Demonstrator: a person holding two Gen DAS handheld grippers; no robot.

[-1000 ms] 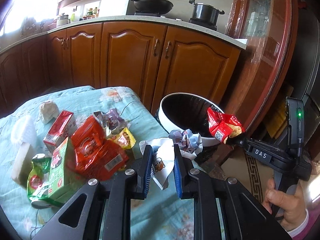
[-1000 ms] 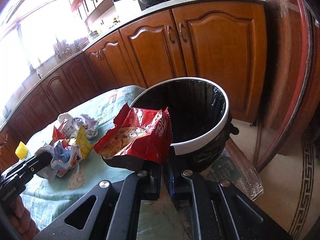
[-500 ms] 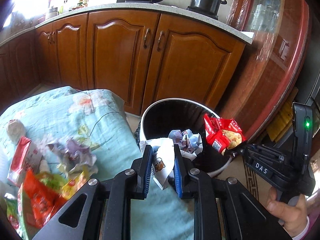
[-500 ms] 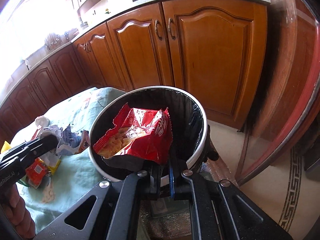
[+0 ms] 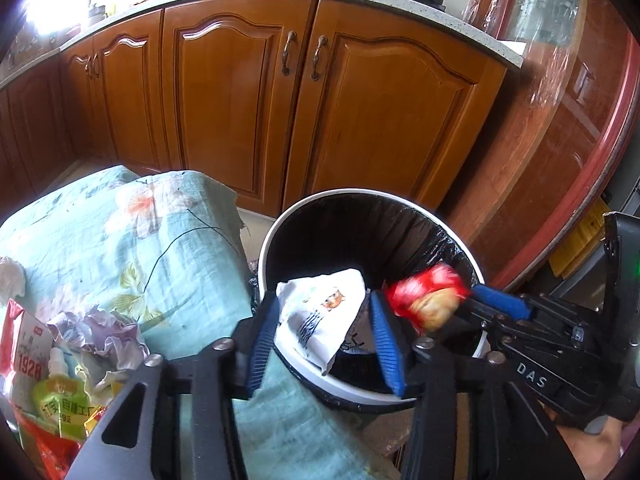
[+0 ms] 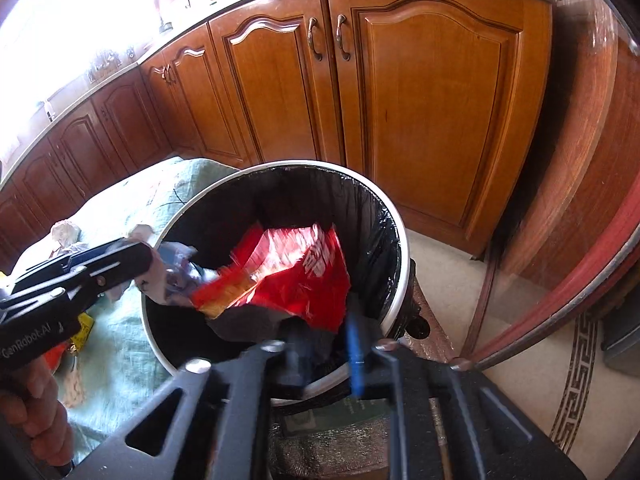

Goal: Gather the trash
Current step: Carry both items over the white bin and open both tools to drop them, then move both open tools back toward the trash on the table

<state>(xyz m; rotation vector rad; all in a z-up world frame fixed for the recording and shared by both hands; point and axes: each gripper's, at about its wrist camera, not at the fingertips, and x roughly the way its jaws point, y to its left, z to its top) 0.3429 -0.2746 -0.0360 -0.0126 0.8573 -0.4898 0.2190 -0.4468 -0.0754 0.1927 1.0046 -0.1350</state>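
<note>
A white-rimmed bin [image 5: 267, 258] with a black liner stands beside the table. My left gripper [image 5: 324, 344] hangs over its near edge, jaws opening, and a white wrapper [image 5: 320, 314] with crumpled paper sits loose between the blue pads. In the right wrist view the left gripper [image 6: 144, 268] reaches over the bin rim [image 6: 402, 248] from the left, the crumpled paper [image 6: 172, 280] at its tip. My right gripper [image 6: 326, 354] is over the bin too, jaws opening. A blurred red snack bag [image 6: 296, 276] is slipping from it into the bin, also seen as a red bag [image 5: 428, 300].
A table under a light green floral cloth [image 5: 160, 248] lies left of the bin, with several wrappers and cartons [image 5: 52, 380] at its near left. Wooden cabinets [image 5: 240, 100] stand behind. A red-framed glass door [image 6: 580, 240] curves along the right, above patterned floor.
Both grippers moved from the table to over the bin. Their jaws, which were shut on the white wrapper and the red bag, have parted; the red bag is dropping.
</note>
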